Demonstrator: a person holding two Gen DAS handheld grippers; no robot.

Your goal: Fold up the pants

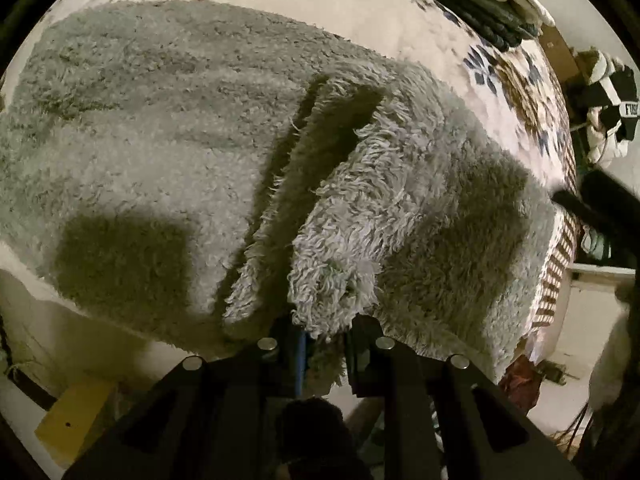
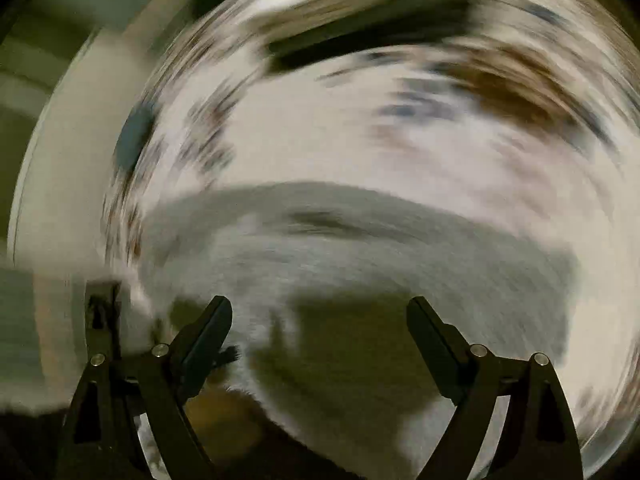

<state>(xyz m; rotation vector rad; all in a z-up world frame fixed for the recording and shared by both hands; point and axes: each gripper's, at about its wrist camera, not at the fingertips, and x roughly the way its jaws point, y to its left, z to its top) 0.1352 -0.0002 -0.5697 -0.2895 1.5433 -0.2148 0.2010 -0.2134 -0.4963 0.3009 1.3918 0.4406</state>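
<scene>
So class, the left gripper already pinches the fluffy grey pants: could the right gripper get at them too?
Probably yes. The right gripper is open and empty, with the grey pants spread directly ahead of its fingers and nothing between. That view is motion-blurred, so exact closeness is uncertain.

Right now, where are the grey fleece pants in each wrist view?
Left wrist: the pants fill most of the frame, their near edge pinched in the left gripper.
Right wrist: blurred, the pants form a grey band across the lower middle, beyond the open right gripper.
Shared landmark: the floral bedspread beyond the pants.
</scene>
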